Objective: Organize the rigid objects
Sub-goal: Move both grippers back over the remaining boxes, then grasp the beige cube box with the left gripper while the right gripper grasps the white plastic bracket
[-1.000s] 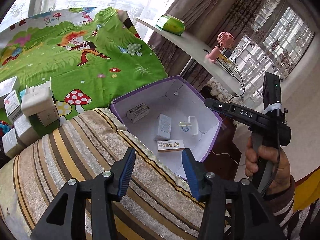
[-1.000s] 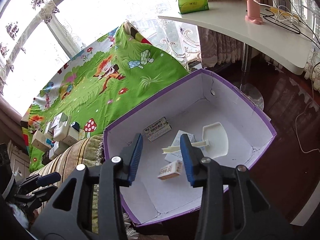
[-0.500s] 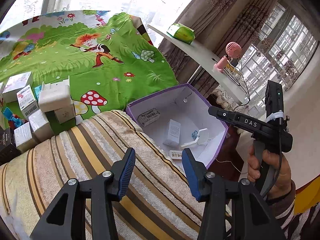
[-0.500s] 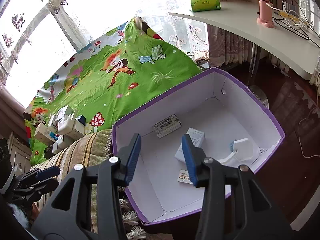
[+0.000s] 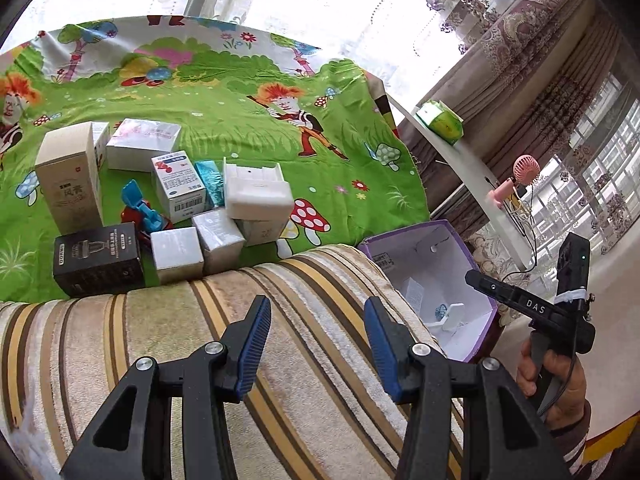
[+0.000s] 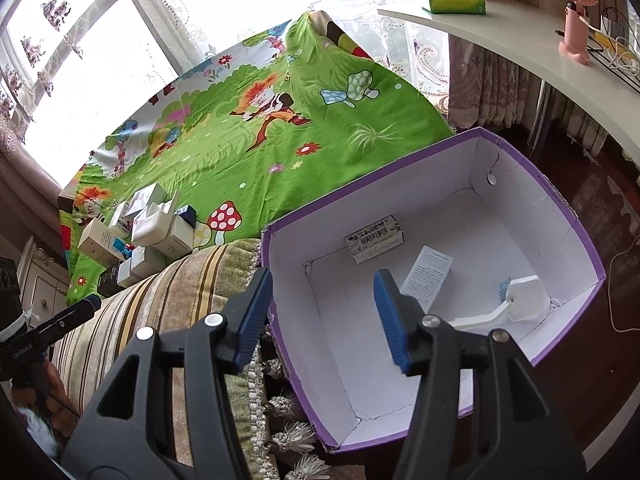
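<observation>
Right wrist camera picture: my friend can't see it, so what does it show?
An open, empty right gripper hangs over a purple cardboard box with white insides, where a barcoded flat carton, a white leaflet-like packet and a white plastic scoop lie. More small boxes sit on the green cartoon cloth.

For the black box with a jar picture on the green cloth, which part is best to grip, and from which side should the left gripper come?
Probably grip the black box across its two short ends, coming from above. It lies flat with its top free. A white box sits close against its right end, so that finger has little room. The left gripper is open and empty.
</observation>
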{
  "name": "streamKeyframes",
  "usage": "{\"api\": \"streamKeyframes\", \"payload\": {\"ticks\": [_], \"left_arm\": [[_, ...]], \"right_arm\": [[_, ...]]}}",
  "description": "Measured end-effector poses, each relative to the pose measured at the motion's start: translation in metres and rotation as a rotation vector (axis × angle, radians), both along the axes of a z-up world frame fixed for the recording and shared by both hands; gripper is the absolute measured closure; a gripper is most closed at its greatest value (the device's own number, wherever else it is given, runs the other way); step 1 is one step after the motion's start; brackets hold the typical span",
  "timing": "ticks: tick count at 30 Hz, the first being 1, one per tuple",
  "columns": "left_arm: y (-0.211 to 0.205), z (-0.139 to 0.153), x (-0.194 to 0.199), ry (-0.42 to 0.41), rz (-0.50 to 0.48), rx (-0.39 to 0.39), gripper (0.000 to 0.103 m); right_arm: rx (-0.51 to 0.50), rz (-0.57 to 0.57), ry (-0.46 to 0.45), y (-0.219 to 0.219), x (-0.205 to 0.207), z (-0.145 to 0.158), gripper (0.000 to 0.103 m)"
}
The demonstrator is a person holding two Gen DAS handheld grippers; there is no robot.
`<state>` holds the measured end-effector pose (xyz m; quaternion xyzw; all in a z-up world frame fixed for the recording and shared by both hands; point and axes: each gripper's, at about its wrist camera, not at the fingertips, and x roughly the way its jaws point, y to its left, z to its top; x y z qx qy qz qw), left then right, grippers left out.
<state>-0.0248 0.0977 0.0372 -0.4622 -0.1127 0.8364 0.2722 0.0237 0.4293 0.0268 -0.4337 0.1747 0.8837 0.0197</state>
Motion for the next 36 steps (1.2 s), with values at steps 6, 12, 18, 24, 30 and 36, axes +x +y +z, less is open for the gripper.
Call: {"api": "streamKeyframes", "payload": {"ticks": [6, 12, 18, 24, 30, 36], "left_arm": [[-0.033, -0.001, -0.008, 0.017, 0.088, -0.021, 0.053], [-0.065, 0.002, -0.019, 0.041, 0.182, -0.063, 0.053], [-0.089, 0.005, -0.033, 0.063, 0.268, -0.120, 0.049], [-0.109, 0.010, -0.056, 0.068, 0.387, -0.169, 0.028], [-0.112, 0.013, -0.086, 0.060, 0.437, -0.216, 0.024], [-0.108, 0.004, -0.111, 0.022, 0.462, -0.260, 0.024]], "right_arm": [[0.005, 0.062, -0.010, -0.027, -0.012, -0.001, 0.044], [0.021, 0.113, -0.009, -0.055, -0.028, 0.001, 0.038], [0.038, 0.153, -0.011, -0.085, -0.048, 0.001, 0.031], [0.061, 0.189, -0.006, -0.116, -0.070, 0.003, 0.025], [0.088, 0.232, 0.003, -0.147, -0.090, 0.007, 0.018], [0.110, 0.264, -0.011, -0.174, -0.110, 0.005, 0.016]]}}
